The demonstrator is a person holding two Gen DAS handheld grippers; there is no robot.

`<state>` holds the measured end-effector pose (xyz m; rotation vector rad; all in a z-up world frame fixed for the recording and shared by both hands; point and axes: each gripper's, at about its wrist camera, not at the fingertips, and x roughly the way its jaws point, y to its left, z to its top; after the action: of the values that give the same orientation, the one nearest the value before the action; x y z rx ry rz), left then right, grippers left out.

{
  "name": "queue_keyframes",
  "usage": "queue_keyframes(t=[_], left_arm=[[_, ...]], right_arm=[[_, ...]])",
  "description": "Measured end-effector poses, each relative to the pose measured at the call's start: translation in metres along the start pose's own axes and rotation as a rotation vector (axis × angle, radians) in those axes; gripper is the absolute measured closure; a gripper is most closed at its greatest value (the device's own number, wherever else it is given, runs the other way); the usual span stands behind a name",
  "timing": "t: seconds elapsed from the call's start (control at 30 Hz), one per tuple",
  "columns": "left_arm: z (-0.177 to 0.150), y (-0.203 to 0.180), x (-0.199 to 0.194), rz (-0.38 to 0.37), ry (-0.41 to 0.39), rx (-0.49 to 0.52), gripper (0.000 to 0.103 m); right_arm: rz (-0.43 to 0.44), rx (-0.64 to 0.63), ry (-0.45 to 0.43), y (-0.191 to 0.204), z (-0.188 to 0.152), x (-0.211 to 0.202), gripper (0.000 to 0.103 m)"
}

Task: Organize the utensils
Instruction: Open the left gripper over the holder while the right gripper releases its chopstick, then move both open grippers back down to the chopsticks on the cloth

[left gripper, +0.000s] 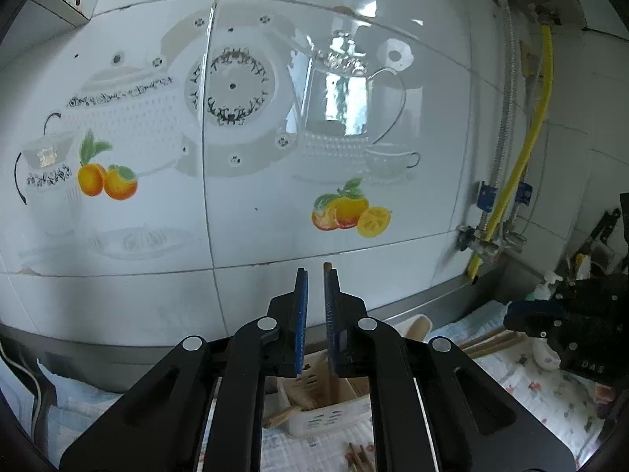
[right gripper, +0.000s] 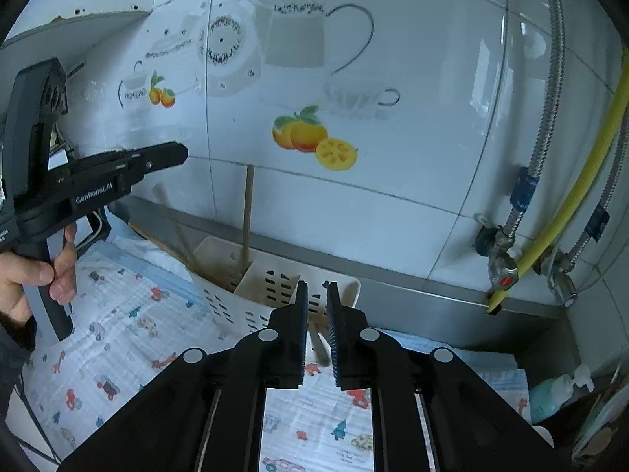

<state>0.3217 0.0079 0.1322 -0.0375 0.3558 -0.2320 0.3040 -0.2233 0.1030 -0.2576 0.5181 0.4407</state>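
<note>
At the far left, a person's hand (right gripper: pixel 23 275) grips the handle of the left claw (left gripper: pixel 313 273), which hangs over a cloth (right gripper: pixel 118 354) printed with small cars and animals. Its jaws stand a narrow slit apart, and nothing is between the blue pads.

Just right of its tip, a wooden stick (right gripper: pixel 247 212) stands nearly upright in the left compartment of a white slotted holder (right gripper: pixel 251 310). A few more sticks lean out of the same compartment toward the left. The holder sits on the cloth against the far tiled wall (right gripper: pixel 393 177).

In front of the holder's right part is the right claw (right gripper: pixel 316 287), tilted downward. Its jaws are also slightly apart and clamp nothing. Seen through the gap, a grey handle (right gripper: pixel 319 348) lies by the holder's near wall; whether the pads touch it I cannot tell.

More chopsticks (left gripper: pixel 491 340) lie on the cloth to the right of the holder.

Farther right, a yellow hose (right gripper: pixel 570 196) runs down the wall, and a teal soap bottle (right gripper: pixel 550 393) stands at the near right.
</note>
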Motion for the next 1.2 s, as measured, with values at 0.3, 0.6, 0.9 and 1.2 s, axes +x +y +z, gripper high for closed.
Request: queue_keyframes(t=[0.3,0.6,0.9,1.2], left_arm=[[-0.008,-0.010,-0.063,-0.022,-0.042,0.003,0.075],[-0.071,-0.014,-0.119,-0.047,0.038,-0.012,0.074],[-0.148,-0.013,-0.140,-0.027,0.145,-0.035,0.074],[-0.205,-0.001,-0.135,-0.027,0.248,-0.115,0.074]], right_arm=[[0.062,0.002,-0.061,0.023,-0.028,-0.057,0.089],[0.120,-0.010,-0.028,0.076,-0.107,-0.083,0.089],[0.161,0.051,0.057,0.113,-0.175,-0.069,0.089],[0.190,0.155,0.161,0.129,-0.217,-0.028,0.089]])
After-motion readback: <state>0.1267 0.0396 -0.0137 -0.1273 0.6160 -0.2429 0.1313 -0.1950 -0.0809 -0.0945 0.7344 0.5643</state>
